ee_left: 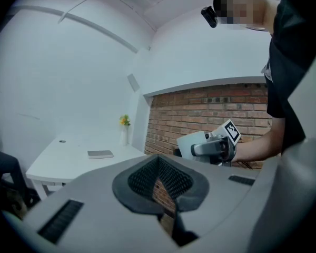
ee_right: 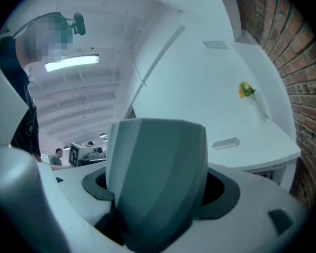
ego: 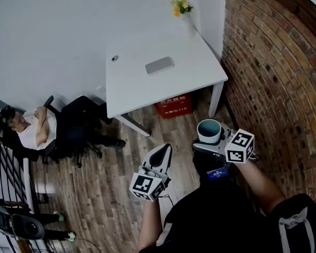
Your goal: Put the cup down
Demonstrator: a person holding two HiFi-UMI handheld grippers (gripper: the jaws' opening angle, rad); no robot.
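Nothing is done yet: the right claw [ego: 209, 143] grasps the cup [ego: 209, 130] over the floor [ego: 110, 188], the table [ego: 142, 91] at eleven o'clock, left claw [ego: 161, 153] clenched empty.

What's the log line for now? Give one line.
right gripper: shut on cup | left gripper: shut, empty | cup: not on table

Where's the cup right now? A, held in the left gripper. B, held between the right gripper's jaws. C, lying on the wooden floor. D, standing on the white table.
B: the cup sits clamped between the jaws of the right gripper, up in the air over the wooden floor and short of the white table.
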